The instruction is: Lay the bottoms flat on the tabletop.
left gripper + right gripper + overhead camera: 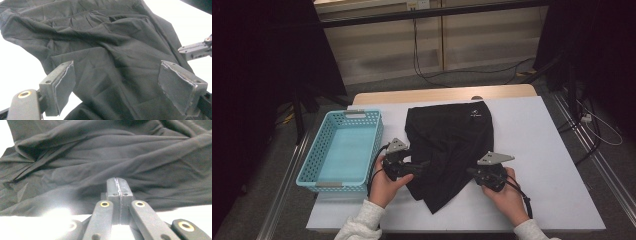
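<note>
High view: a black garment [449, 150] lies crumpled at the middle of a white table [547, 150], its near end tapering to a point at the near edge. The left gripper [422, 166] meets the garment's left edge and the right gripper [471, 171] its right edge, each held in one of the person's hands with pale sleeves [362, 222] entering from the near side. A light blue perforated basket [343, 150] stands just left of the garment, near the table's left edge.

Left gripper view: the jaws of the left gripper [116, 87] stand spread wide, with folds of the black garment [100, 50] lying between and beyond them; the grey pads [63, 85] grip nothing. This spread is not readable from the high view. At the right edge part of the other gripper [196, 50] appears.

Right gripper view: the jaws of the right gripper [117, 185] are pressed together, pad faces meeting along a thin seam, their tips at the garment's edge; whether any cloth lies between them cannot be told. The garment [112, 157] rises in long creases beyond.

Surroundings, high view: the white surface rests on a wooden tabletop [442, 93] showing at the far edge. Beyond lie a grey floor with trailing cables [422, 65], a pale wall panel and dark curtains [257, 65] at both sides.
</note>
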Tool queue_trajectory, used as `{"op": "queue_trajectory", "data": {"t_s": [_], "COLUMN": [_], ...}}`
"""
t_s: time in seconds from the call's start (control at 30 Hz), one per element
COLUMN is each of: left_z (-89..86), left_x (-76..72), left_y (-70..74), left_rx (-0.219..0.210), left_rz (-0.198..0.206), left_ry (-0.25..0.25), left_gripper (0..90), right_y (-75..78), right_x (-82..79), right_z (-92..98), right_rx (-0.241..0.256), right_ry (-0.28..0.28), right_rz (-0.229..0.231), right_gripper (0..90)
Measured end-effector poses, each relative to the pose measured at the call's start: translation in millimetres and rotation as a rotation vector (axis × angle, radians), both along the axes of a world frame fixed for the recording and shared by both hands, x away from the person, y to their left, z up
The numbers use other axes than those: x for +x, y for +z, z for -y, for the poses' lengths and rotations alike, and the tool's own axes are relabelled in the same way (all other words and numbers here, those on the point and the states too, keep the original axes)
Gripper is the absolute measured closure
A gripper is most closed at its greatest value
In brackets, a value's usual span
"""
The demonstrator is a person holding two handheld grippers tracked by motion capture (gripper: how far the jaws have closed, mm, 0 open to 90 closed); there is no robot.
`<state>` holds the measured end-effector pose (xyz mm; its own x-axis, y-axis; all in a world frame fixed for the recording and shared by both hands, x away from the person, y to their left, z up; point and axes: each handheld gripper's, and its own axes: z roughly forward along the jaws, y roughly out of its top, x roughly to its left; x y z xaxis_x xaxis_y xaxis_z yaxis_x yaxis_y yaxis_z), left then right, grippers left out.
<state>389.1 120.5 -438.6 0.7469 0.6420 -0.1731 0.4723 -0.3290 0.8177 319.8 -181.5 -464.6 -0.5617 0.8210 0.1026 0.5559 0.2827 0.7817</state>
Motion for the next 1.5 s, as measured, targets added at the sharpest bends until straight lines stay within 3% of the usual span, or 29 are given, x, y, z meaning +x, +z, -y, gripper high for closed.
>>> {"op": "queue_trajectory", "data": {"t_s": [0.03, 0.1, 0.2, 0.43, 0.53, 0.57, 0.6, 0.63, 0.67, 0.7, 0.73, 0.77, 0.87, 0.97, 1.23, 1.5], "left_z": [0.2, 0.9, 0.7, -1.5, -2.0, -1.9, -1.9, -2.1, -1.9, -1.9, -1.7, -1.6, -3.2, -5.5, -1.9, 4.0], "left_x": [0.1, 0.0, -0.2, -1.5, -1.5, -1.6, -1.7, -1.8, -2.1, -2.5, -3.0, -3.6, -3.8, -3.5, -3.8, -1.4], "left_y": [0.1, 0.1, -0.1, -1.0, -1.2, -1.4, -1.4, -1.3, -1.2, -0.9, -0.8, -0.8, -1.5, -2.1, -0.7, 0.3], "left_rx": [0.001, 0.002, 0.008, 0.015, 0.016, 0.017, 0.017, 0.016, 0.016, 0.019, 0.018, 0.016, 0.014, 0.007, 0.008, -0.007], "left_rz": [0.002, 0.004, 0.005, 0.006, 0.005, 0.004, 0.003, 0.005, 0.005, 0.008, 0.007, 0.005, 0.003, -0.001, -0.002, -0.008], "left_ry": [-0.001, 0.0, 0.0, 0.004, 0.005, 0.006, 0.007, 0.007, 0.006, 0.003, 0.002, 0.001, 0.003, 0.013, 0.002, -0.013], "left_gripper": [15.1, 15.1, 15.1, 15.1, 15.1, 15.1, 15.1, 15.1, 15.1, 15.1, 15.1, 15.1, 15.1, 15.1, 15.1, 15.1], "right_y": [1.5, 5.8, 9.0, -0.8, 1.6, 1.4, 0.3, -1.7, -1.7, -2.4, -3.0, -3.5, -1.6, -0.1, 3.3, 2.4], "right_x": [-0.5, -0.6, -0.6, 3.8, 3.8, 3.8, 3.3, 1.7, 1.7, 2.0, 2.9, 3.9, 4.3, 4.3, -3.7, -11.1], "right_z": [1.6, 0.1, -8.6, -29.3, -32.1, -33.3, -34.8, -34.9, -34.9, -32.8, -29.5, -26.0, -19.0, -11.3, 16.0, 48.0], "right_rx": [0.018, 0.027, 0.054, -0.001, 0.016, 0.021, 0.009, -0.024, -0.024, -0.021, -0.016, -0.001, -0.004, 0.036, 0.073, 0.069], "right_ry": [-0.007, -0.043, -0.035, -0.028, -0.033, -0.032, -0.028, -0.031, -0.031, -0.025, -0.016, -0.02, -0.018, -0.015, -0.034, -0.072], "right_rz": [0.002, 0.005, 0.028, -0.012, -0.012, -0.018, -0.024, 0.008, 0.008, 0.012, 0.006, -0.006, -0.004, -0.003, -0.018, -0.026], "right_gripper": [86.1, 61.6, 50.4, 38.8, 36.1, 36.7, 44.5, 66.0, 66.0, 80.1, 87.8, 90.0, 90.0, 90.0, 90.0, 90.0]}}
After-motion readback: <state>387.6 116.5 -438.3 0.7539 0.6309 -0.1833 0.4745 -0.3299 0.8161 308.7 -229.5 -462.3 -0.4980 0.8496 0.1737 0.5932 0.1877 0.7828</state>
